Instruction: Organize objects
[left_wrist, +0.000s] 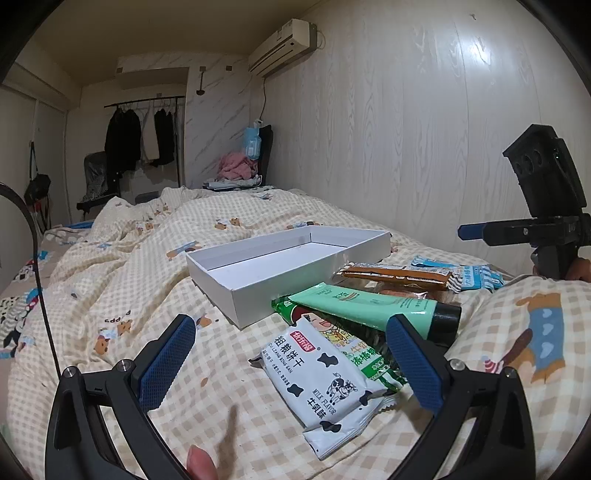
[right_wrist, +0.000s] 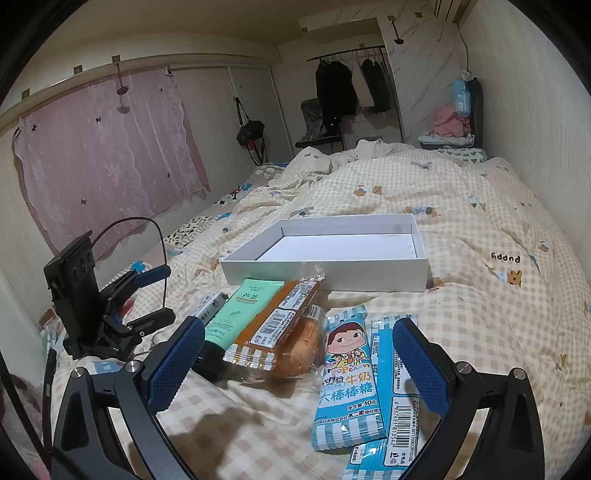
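White box (right_wrist: 328, 273): shallow, open-topped, lying on the checked quilt (right_wrist: 480, 229) in the middle of the bed; nothing seen inside it in either view.
Snack pile: grouped on the quilt just in front of the box's near wall, none of it in the box.
Green tube (left_wrist: 365, 306): mint body, black cap, lying flat; its flat end is near the box's front wall, and it rests across a green candy packet (left_wrist: 365, 354).
Milk biscuit packet (left_wrist: 325, 384): white with cow patches, lying on the green candy packet's near end, directly between the left gripper's fingers but not touched.
Orange packet (right_wrist: 273, 321): barcode side up, beside the tube, overlapping a clear-wrapped bread (right_wrist: 303, 343).
Blue candy packets (right_wrist: 351, 373): two striped lollipop packets side by side, one face up, one barcode up, between the right gripper's fingers.
Left gripper (left_wrist: 291, 365): jaws spread wide, holding nothing, low over the biscuit packet; a thumb tip shows at the bottom edge.
Right gripper (right_wrist: 299, 362): jaws spread wide, holding nothing, just above the blue packets.
Spacing: the two grippers stand well apart, one at each side of the pile.
Background: wall air conditioner (left_wrist: 282, 46), clothes rack (right_wrist: 351, 85), pink curtain (right_wrist: 103, 147).
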